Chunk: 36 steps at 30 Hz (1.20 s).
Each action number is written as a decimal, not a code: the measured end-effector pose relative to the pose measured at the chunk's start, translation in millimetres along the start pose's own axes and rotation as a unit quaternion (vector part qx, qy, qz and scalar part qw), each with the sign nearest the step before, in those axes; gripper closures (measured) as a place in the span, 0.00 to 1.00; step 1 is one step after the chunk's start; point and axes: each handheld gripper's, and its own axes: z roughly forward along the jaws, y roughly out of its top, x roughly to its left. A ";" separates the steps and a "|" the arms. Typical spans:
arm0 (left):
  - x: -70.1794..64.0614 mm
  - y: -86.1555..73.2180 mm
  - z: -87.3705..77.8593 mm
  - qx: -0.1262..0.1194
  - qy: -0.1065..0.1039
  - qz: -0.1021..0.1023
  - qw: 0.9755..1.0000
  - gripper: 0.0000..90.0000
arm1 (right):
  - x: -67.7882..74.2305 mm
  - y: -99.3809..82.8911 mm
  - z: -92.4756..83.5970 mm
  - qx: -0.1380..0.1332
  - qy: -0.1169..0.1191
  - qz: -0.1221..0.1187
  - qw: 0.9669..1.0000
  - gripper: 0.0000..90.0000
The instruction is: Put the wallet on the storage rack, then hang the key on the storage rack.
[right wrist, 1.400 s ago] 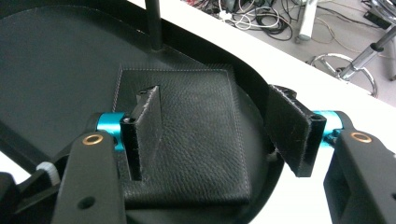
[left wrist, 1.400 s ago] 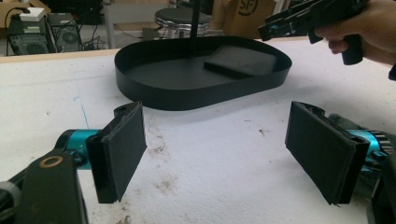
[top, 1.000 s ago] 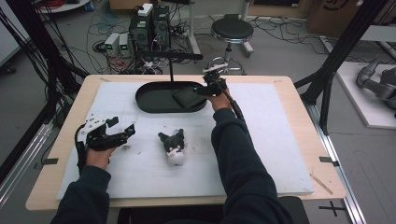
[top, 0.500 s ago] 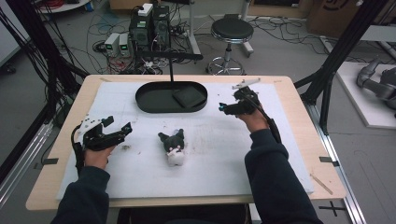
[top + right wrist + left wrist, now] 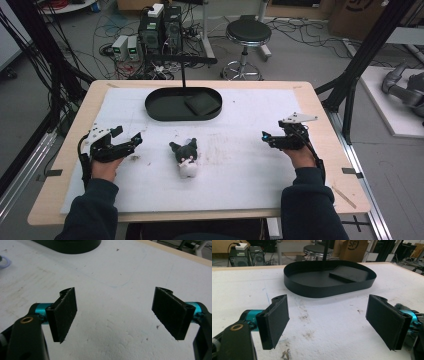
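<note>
A black oval tray (image 5: 150, 107) sits at the back middle of the white mat, with a flat black block (image 5: 202, 103) lying in its right half. A small black-and-white plush toy (image 5: 186, 159) lies in front of it, mid-table. My left gripper (image 5: 127, 135) rests at the left, open and empty, facing the tray (image 5: 312, 291) and block (image 5: 350, 273). My right gripper (image 5: 267, 138) hovers low at the right, well clear of the tray. Its jaws have just been opening, and it (image 5: 116, 312) stands wide open over bare mat with nothing between the jaws.
The white mat (image 5: 240, 165) covers most of the wooden table (image 5: 327, 150). A thin black post (image 5: 183, 75) rises just behind the tray. A stool (image 5: 247, 35), electronics boxes (image 5: 160, 27) and cables stand on the floor beyond the far edge.
My right hand has left the tray, where its gripper was at the block, and has swung right and toward the front. The block stays in the tray. The left hand has kept still.
</note>
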 end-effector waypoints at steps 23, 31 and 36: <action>-19.3 2.3 0.0 0.018 -0.010 0.006 1.000 0.24 | 1.5 -3.8 -0.5 -0.005 -0.024 0.008 1.000 0.23; -52.4 8.0 2.3 0.033 -0.013 0.014 0.999 0.24 | -1.9 -5.1 -5.6 -0.017 -0.028 0.014 0.999 0.23; -74.6 7.0 17.6 0.059 -0.052 0.005 0.997 0.25 | -0.6 -4.0 -6.3 -0.023 -0.026 0.012 0.999 0.23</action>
